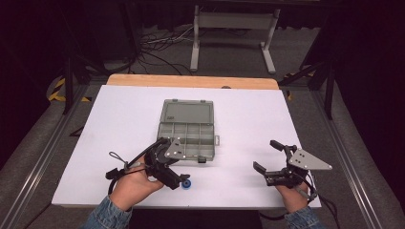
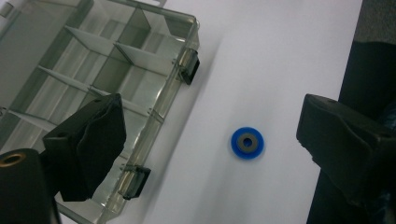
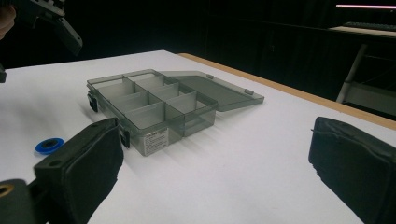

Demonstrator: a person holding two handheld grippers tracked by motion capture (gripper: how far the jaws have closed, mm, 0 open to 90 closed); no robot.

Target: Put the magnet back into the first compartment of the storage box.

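Left gripper, jaws wide, is hovering over the blue ring beside the open compartment box, likely lining up a pick; right gripper is idling wide.

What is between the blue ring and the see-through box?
Nothing. The left gripper view shows just bare white table between the blue ring and the box.

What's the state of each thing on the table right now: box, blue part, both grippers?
Compartment box: open, lid laid flat behind it, visible compartments empty, latches undone.
Blue ring: lying flat on the white table, outside the box, untouched.
Left gripper: open, above the ring, holding nothing.
Right gripper: open, empty, apart from the box.
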